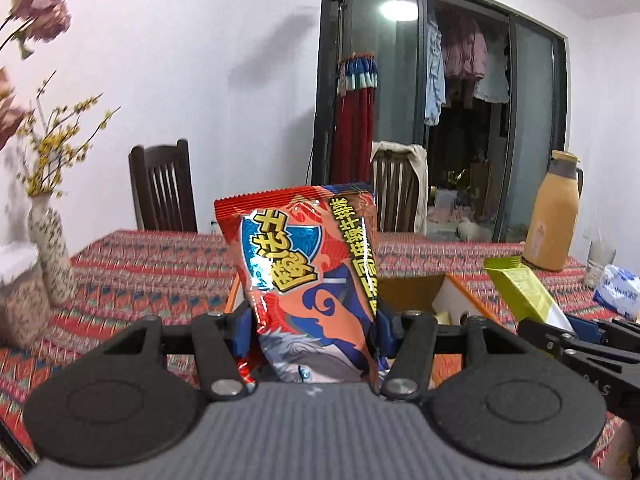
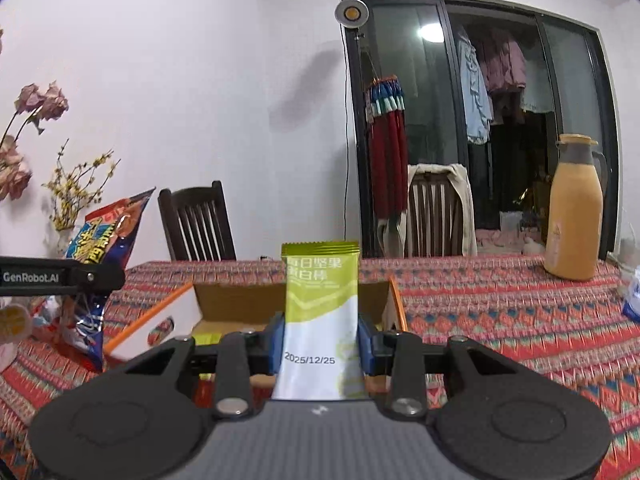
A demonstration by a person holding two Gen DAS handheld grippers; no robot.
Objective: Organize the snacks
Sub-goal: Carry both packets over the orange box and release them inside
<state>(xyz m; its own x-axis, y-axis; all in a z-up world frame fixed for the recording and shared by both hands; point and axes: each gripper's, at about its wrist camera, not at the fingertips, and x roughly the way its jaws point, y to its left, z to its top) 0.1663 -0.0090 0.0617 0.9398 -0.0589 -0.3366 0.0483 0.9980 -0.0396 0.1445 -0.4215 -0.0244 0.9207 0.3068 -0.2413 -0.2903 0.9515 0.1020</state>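
My left gripper (image 1: 312, 330) is shut on a red snack bag (image 1: 308, 272) with blue and yellow print, held upright above the table. The blue pads press its lower sides. My right gripper (image 2: 322, 344) is shut on a green and white snack bar packet (image 2: 322, 304), also upright. Behind both lies an open cardboard box (image 2: 240, 300) with orange-edged flaps; its inside is mostly hidden. The right wrist view shows the red bag (image 2: 108, 236) at the left in the other gripper. In the left wrist view the green packet (image 1: 528, 296) appears at the right.
The table (image 2: 500, 320) wears a red patterned cloth. A tan jug (image 2: 574, 216) stands at the back right, a vase with yellow flowers (image 1: 50, 248) at the left, a white and blue packet (image 1: 616, 290) at the right edge. Two dark chairs (image 1: 164, 188) stand behind.
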